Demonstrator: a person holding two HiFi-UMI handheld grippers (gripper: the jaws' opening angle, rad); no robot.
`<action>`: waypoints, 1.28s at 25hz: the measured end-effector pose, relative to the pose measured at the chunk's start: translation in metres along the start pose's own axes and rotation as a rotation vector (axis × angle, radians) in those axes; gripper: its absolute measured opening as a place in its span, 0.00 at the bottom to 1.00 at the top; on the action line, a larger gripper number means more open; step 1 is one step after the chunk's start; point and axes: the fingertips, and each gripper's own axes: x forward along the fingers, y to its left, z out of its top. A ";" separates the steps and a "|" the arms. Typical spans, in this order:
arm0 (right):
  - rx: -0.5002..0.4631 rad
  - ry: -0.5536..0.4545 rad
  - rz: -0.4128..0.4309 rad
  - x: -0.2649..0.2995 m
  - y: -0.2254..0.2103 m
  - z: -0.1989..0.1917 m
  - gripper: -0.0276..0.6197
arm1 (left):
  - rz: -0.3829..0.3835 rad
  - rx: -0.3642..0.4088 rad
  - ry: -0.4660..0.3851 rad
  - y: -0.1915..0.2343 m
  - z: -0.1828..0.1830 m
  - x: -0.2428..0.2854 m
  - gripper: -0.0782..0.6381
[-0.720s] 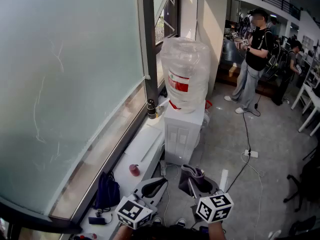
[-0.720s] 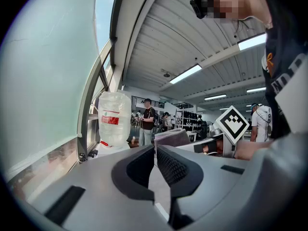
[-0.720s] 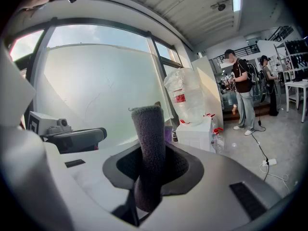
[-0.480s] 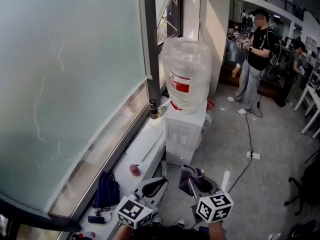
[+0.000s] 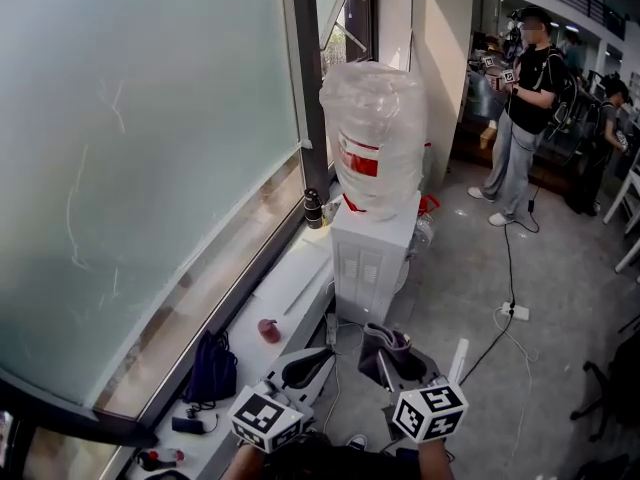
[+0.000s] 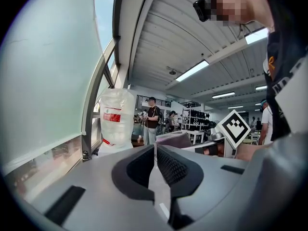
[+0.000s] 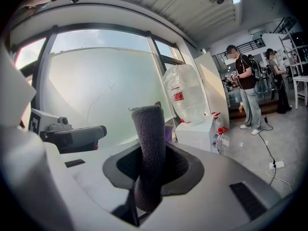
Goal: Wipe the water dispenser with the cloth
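Observation:
The white water dispenser (image 5: pixel 370 260) stands against the window ledge, carrying a big plastic-wrapped bottle (image 5: pixel 372 133) with a red label. It also shows far off in the left gripper view as the bottle (image 6: pixel 113 120) and in the right gripper view as the dispenser (image 7: pixel 196 133). My right gripper (image 5: pixel 385 353) is shut on a folded grey-purple cloth (image 7: pixel 150 148) that sticks up between its jaws; the cloth (image 5: pixel 385 347) sits well short of the dispenser. My left gripper (image 5: pixel 310 367) is shut with nothing held.
A frosted window (image 5: pixel 140 158) and its white ledge (image 5: pixel 285 298) run along the left, with a red cup (image 5: pixel 268 330) and a dark bottle (image 5: pixel 314 208) on it. A power strip with cable (image 5: pixel 513 311) lies on the floor. People (image 5: pixel 522 108) stand at the back right.
The view has shifted closer to the dispenser, which now sits slightly higher and larger. Both grippers stay in the same place low in the frame.

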 end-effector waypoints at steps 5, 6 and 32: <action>0.003 0.019 0.011 0.000 -0.021 -0.006 0.20 | 0.019 -0.001 0.014 -0.007 -0.002 0.012 0.14; 0.009 0.024 0.014 0.002 -0.024 -0.007 0.20 | 0.037 -0.007 0.025 -0.004 -0.002 0.013 0.14; -0.020 0.124 -0.159 0.243 -0.058 0.024 0.20 | -0.092 0.050 0.087 0.233 -0.013 0.103 0.14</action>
